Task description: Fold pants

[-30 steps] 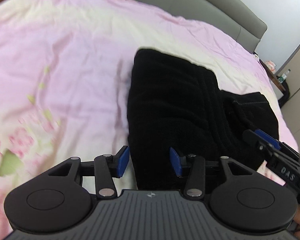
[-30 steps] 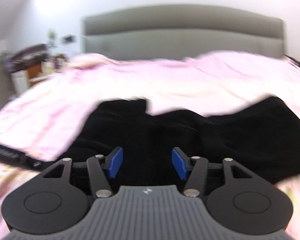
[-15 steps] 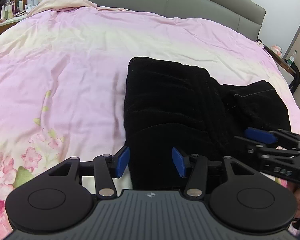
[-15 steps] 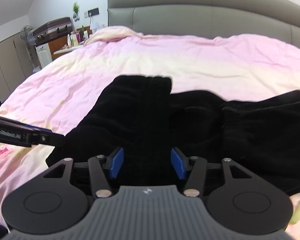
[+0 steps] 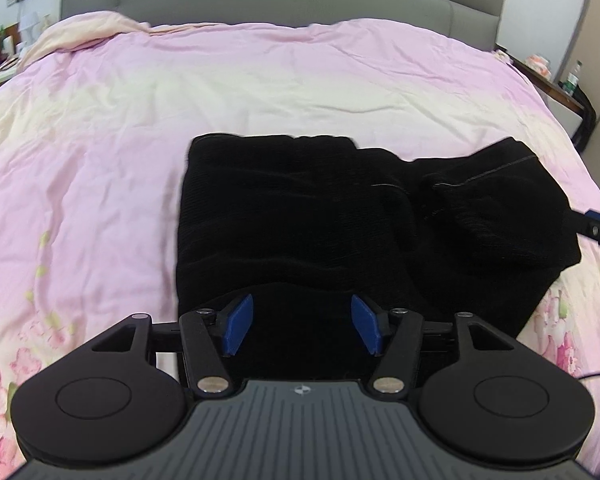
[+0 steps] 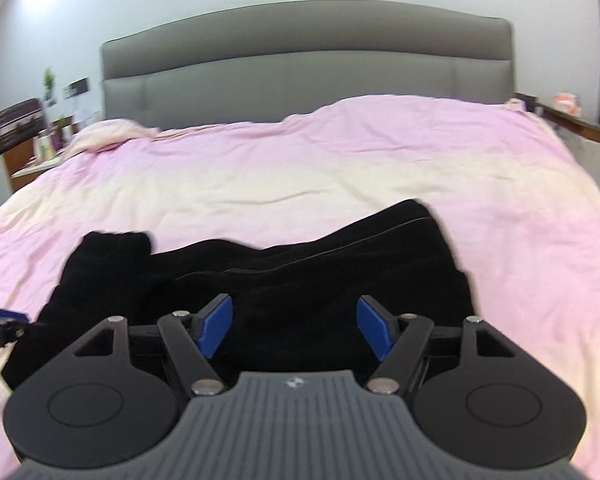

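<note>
Your left gripper [image 5: 302, 325] and right gripper [image 6: 296, 328] were both opening, pads clear, gripping nothing. The black pants [image 5: 340, 220] lay folded on the pink duvet [image 5: 100, 160] beneath them.

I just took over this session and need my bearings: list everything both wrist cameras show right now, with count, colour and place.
pants: one, black, folded in a heap on the near part of the bed, under both grippers
duvet: one, pink and cream with flowers near the foot, covering the bed
headboard: one, grey, padded, at the far end of the bed
side furniture: left of the bed, holding small items too blurred to name
shelf: right of the bed, with a bottle and small items
left gripper: one, black with blue pads, jaws opening, nothing clamped, over the pants' near edge
right gripper: one, black with blue pads, jaws opening, nothing clamped, over the pants
</note>
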A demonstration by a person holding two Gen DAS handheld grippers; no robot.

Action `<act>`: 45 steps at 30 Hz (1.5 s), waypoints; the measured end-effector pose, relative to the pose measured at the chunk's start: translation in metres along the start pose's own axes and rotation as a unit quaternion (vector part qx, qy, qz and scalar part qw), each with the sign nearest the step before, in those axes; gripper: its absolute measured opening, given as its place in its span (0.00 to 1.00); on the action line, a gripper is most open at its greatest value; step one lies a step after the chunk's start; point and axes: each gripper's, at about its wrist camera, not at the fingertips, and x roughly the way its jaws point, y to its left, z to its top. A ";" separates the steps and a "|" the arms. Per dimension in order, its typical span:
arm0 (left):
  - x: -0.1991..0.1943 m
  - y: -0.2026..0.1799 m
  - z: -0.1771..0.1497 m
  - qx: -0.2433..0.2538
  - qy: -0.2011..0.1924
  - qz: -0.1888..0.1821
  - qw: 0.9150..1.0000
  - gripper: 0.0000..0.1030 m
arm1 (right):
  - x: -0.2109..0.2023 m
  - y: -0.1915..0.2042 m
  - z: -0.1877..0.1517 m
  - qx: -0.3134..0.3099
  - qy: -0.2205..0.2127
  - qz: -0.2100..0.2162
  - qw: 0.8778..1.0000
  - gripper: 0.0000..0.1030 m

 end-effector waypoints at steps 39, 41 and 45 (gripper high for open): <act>0.126 -0.176 0.046 0.027 0.049 -0.112 0.992 0.65 | 0.067 -0.159 -0.070 0.477 -0.066 0.103 0.870 0.39; 0.132 -0.166 0.049 0.000 0.060 -0.128 0.990 0.65 | 0.059 -0.143 -0.055 0.414 -0.086 0.109 0.899 0.38; 0.131 -0.153 0.049 -0.028 0.065 -0.141 0.987 0.62 | 0.044 -0.101 -0.032 0.275 -0.126 0.116 0.946 0.34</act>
